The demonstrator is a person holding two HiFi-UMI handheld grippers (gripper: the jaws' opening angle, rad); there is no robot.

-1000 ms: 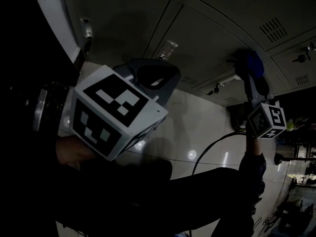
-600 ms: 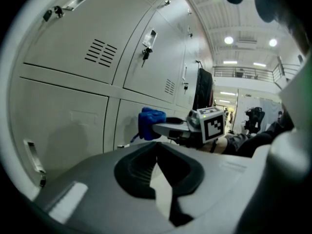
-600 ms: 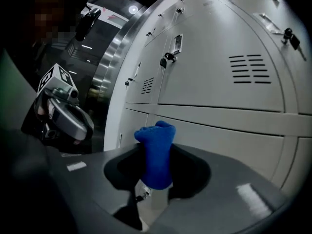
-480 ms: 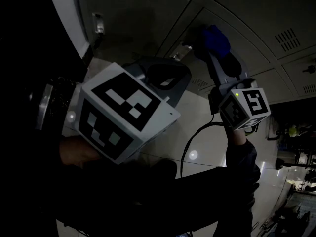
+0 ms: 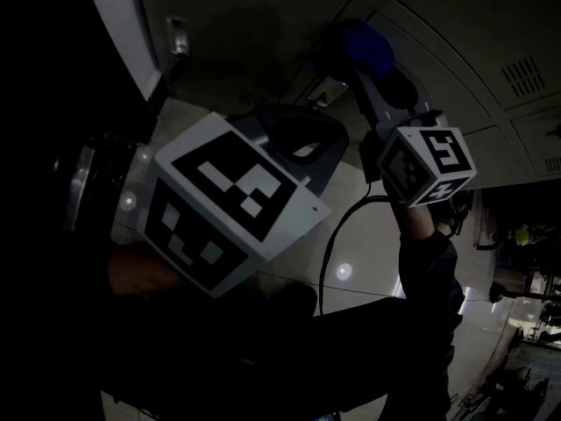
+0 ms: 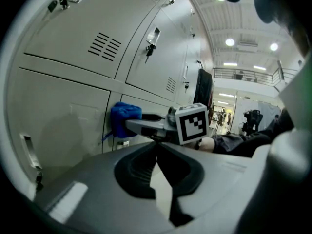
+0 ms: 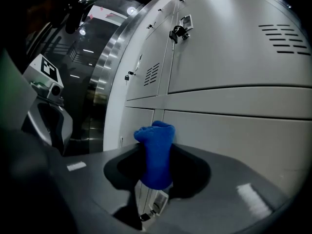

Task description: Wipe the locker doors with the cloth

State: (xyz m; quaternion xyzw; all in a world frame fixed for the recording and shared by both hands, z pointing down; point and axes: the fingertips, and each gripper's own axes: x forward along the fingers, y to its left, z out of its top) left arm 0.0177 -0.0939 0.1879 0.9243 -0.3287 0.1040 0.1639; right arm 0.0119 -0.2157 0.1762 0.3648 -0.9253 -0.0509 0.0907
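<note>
Blue cloth [image 7: 155,155] is clamped between the right gripper [image 7: 155,172] jaws, bunched, with its top end sticking out past the tips. Left gripper view shows the cloth [image 6: 126,118] pushed against a lower locker door [image 6: 58,116], right by the vertical seam between two doors; the right gripper [image 6: 141,126] reaches to it roughly level. Head view: cloth [image 5: 366,46] on the grey locker doors [image 5: 237,24], right gripper [image 5: 368,64] held up to it, dark sleeve [image 5: 429,270] below, black cable [image 5: 333,244] looping down from the gripper over the glossy floor [image 5: 368,235]. Left gripper [image 6: 157,144] jaws are closed tip to tip with nothing between them. It sits back from the lockers, well apart from the cloth, its marker cube [image 5: 223,204] filling the near left of the head view. Upper door in the right gripper view has vent slots [image 7: 282,33] and a latch [image 7: 178,32] near the seam.
</note>
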